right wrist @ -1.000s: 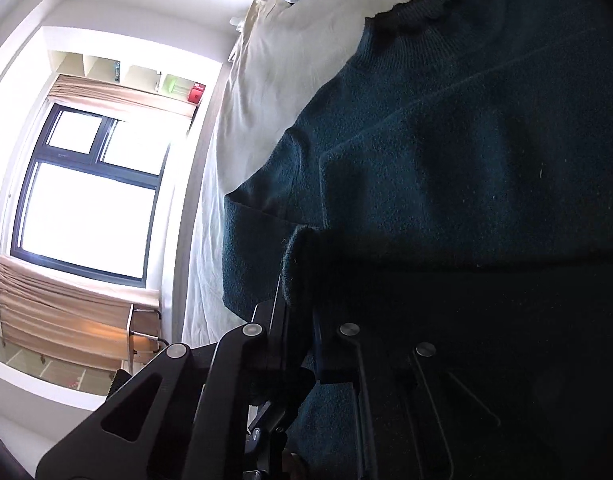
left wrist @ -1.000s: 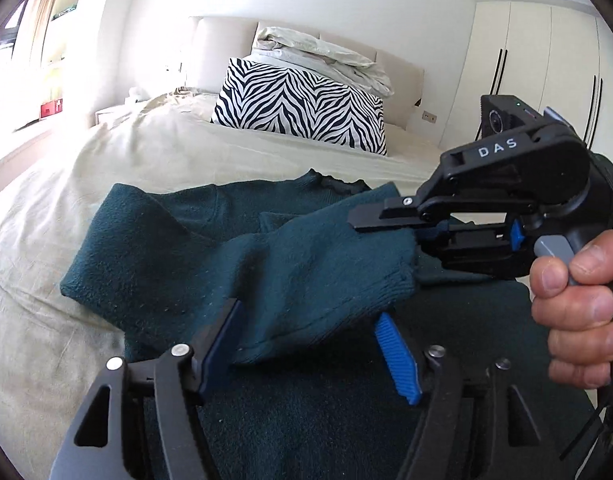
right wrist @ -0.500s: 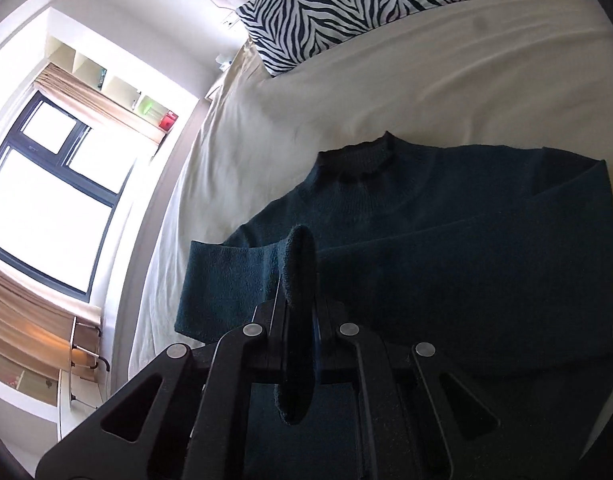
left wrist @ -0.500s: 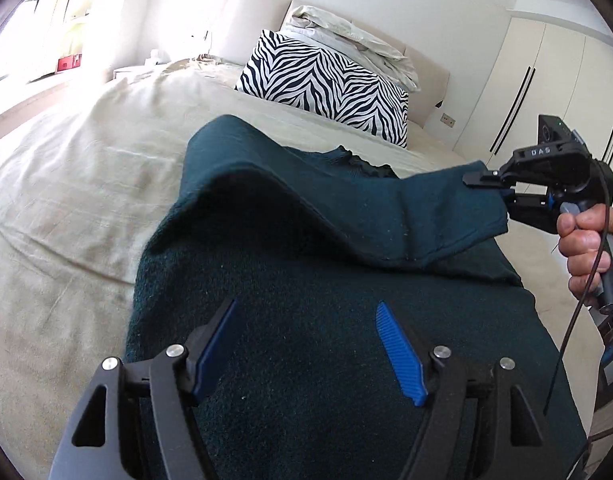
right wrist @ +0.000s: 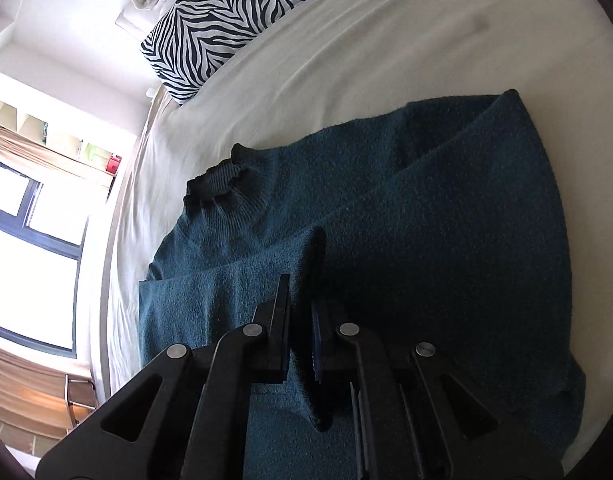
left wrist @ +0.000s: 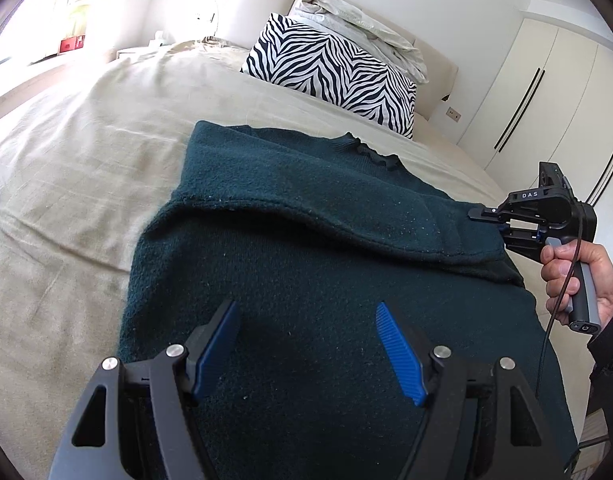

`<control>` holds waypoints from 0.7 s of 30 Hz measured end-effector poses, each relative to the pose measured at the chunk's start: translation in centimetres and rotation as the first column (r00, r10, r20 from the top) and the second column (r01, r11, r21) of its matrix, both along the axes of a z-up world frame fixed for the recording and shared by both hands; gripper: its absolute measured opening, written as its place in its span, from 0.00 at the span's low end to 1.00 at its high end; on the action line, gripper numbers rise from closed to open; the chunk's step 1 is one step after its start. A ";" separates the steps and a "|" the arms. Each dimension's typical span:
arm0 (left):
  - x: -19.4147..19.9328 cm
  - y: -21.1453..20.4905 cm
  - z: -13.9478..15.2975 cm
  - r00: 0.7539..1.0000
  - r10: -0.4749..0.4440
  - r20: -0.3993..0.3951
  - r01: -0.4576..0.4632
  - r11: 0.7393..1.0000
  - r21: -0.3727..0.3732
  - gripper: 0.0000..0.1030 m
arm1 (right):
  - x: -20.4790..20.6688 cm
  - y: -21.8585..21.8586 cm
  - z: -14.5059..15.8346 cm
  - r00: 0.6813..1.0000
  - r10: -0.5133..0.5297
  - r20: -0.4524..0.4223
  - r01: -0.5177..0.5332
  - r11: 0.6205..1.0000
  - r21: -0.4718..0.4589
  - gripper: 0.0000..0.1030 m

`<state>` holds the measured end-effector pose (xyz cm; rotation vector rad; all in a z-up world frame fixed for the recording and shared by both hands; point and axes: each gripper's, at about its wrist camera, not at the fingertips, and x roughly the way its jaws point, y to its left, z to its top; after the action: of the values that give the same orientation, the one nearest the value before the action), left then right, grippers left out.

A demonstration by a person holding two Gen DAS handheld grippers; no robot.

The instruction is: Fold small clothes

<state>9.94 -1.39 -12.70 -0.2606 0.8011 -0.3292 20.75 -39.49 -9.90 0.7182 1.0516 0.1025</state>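
Observation:
A dark green knit sweater [left wrist: 306, 272] lies flat on the bed, collar toward the pillows. One sleeve [left wrist: 346, 216] is folded across the chest. My left gripper [left wrist: 310, 344] is open and empty, just above the sweater's lower body. My right gripper [left wrist: 494, 220] is at the sweater's right edge, shut on the sleeve cuff. In the right wrist view the gripper [right wrist: 302, 312] pinches the cuff [right wrist: 306, 256] between its fingers, with the sweater [right wrist: 446, 240] spread below.
The beige bed sheet [left wrist: 74, 168] extends left of the sweater. A zebra-print pillow [left wrist: 334, 76] and a rumpled white duvet [left wrist: 358, 28] lie at the headboard. White wardrobe doors [left wrist: 546, 112] stand to the right. A window [right wrist: 26, 248] is on the far side.
My right gripper has pulled the sleeve cuff across the sweater to its right edge and lowered it. The sleeve now lies flatter. My left gripper stayed open and drew back.

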 end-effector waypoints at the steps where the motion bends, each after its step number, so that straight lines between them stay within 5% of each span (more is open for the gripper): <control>1: 0.0 -0.1 0.0 1.000 -0.001 -0.002 0.001 1.000 0.004 0.71 | 0.1 0.1 0.5 1.000 0.002 0.004 -0.002 1.000 -0.009 0.07; 5: 0.0 -0.2 0.0 1.000 0.000 -0.003 0.000 1.000 0.010 0.71 | 0.3 -0.1 1.2 1.000 0.000 -0.008 0.000 0.999 -0.050 0.07; 8: 0.1 -0.3 0.0 1.000 -0.001 -0.004 0.001 1.000 0.011 0.71 | 0.9 -0.2 -1.0 0.997 0.014 -0.080 -0.019 0.998 -0.064 0.08; 13: 0.4 0.7 0.6 1.000 0.017 -0.014 -0.017 0.999 -0.039 0.71 | -0.2 -1.3 -2.2 0.998 -0.044 -0.047 0.045 0.998 0.033 0.08; 21: 5.0 3.8 5.8 0.997 0.071 0.040 -0.067 0.994 -0.088 0.70 | -2.4 -1.0 1.5 0.997 -0.083 0.005 0.083 0.989 -0.123 0.12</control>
<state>14.90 2.43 -6.91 -0.3609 0.7347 -0.3041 18.34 -40.50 -8.35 0.6489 1.0174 -0.0342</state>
